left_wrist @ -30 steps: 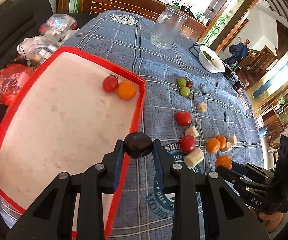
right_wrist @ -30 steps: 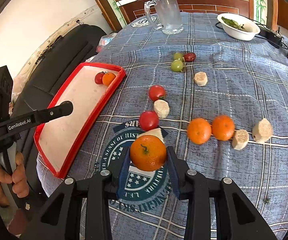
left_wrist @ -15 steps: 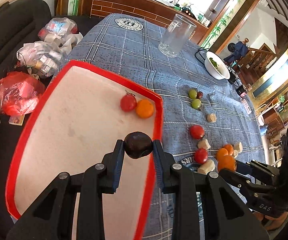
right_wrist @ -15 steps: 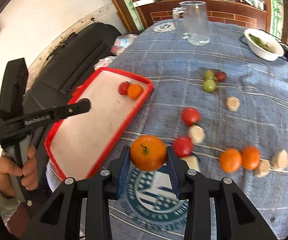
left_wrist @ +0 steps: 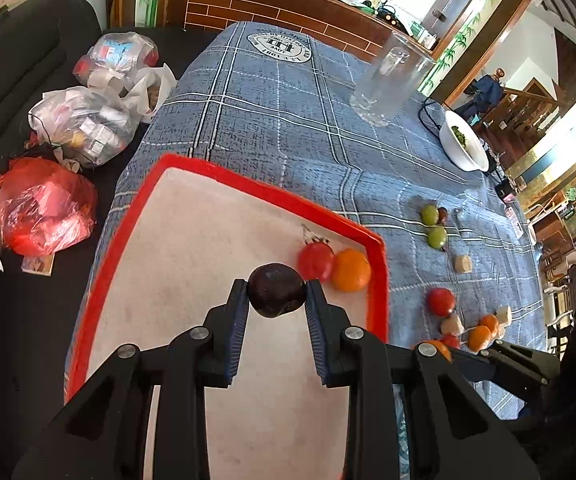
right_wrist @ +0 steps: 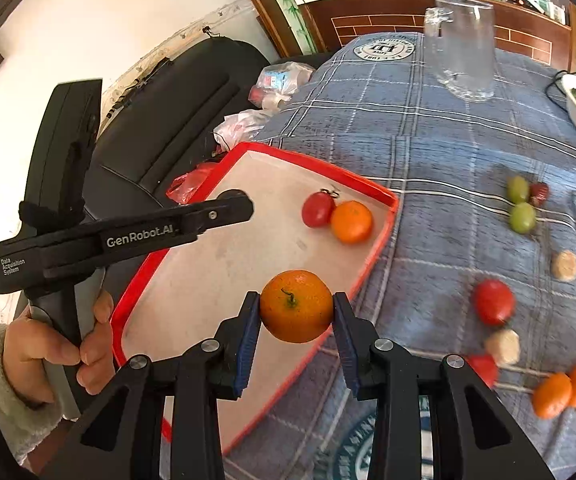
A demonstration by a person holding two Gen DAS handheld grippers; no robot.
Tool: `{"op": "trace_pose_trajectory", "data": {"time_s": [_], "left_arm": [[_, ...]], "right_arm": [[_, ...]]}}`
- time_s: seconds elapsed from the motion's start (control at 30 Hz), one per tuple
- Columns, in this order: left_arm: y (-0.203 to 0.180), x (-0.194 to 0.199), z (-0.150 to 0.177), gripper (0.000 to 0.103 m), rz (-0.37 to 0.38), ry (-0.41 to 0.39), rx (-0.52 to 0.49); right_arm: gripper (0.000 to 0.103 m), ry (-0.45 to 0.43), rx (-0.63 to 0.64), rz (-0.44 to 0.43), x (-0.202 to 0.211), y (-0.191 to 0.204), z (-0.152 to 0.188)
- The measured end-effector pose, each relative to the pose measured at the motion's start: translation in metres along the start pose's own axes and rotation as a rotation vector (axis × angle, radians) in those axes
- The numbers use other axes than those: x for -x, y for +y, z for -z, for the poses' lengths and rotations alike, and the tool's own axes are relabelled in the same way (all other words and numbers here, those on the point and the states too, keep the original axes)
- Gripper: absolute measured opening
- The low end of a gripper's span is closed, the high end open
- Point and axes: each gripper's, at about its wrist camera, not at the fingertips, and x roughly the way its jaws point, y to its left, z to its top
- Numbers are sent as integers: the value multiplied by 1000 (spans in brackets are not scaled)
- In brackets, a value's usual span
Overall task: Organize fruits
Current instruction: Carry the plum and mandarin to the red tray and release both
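Two fruits are being carried to the red tray [left_wrist: 376, 240]: a dark plum [left_wrist: 276, 290] is clamped in the left gripper [left_wrist: 276, 292], an orange [right_wrist: 296, 306] in the right gripper [right_wrist: 296, 308]. Next, each should be lowered beside the tomato [left_wrist: 315, 260] and released.

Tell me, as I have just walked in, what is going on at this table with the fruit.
A person holding two grippers is sorting fruit into a red-rimmed white tray. The left gripper grips a dark purple round fruit over the tray. The right gripper grips an orange mandarin at the tray's near edge. A red tomato and a small orange fruit already lie in the tray; more fruit waits on the blue checked tablecloth.
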Motion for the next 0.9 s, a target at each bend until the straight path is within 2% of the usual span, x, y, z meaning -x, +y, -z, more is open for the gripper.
{"op": "trace_pose_trajectory", "data": {"time_s": [0.23, 0.4, 0.9], "left_arm": [[10, -27, -15, 26, 23, 36, 16], [5, -40, -22, 26, 32, 52, -11], [9, -57, -32, 26, 51, 69, -20]], "right_arm": [[36, 19, -32, 23, -30, -3, -14], [36, 35, -32, 52, -50, -5, -20], [36, 55, 0, 111, -75, -3, -24]]}}
